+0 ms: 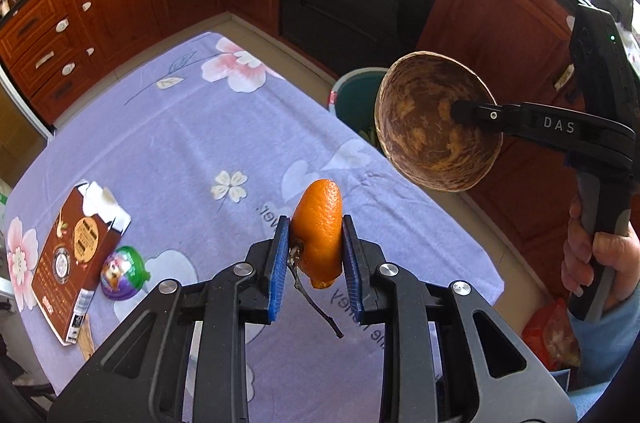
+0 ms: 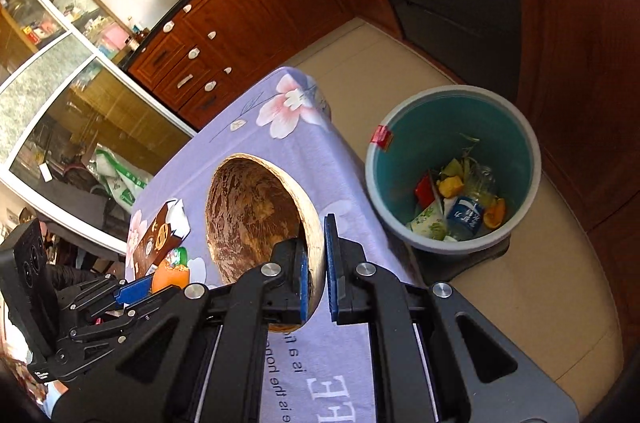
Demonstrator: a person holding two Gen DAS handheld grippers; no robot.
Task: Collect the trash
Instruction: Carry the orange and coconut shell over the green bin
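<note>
1. While clamped on the orange peel (image 1: 320, 235), the left gripper (image 1: 316, 255) hangs above the table (image 1: 180, 143).
2. Right gripper (image 2: 316, 263) pinches the coconut shell (image 2: 256, 219) rim beside the table's edge, near the bin (image 2: 452, 167) on open floor.

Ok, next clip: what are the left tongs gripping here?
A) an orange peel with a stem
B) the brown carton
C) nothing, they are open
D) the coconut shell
A: the left tongs are shut on the orange peel, stem hanging below, while the right tongs clamp the shell and the carton lies on the table.
</note>
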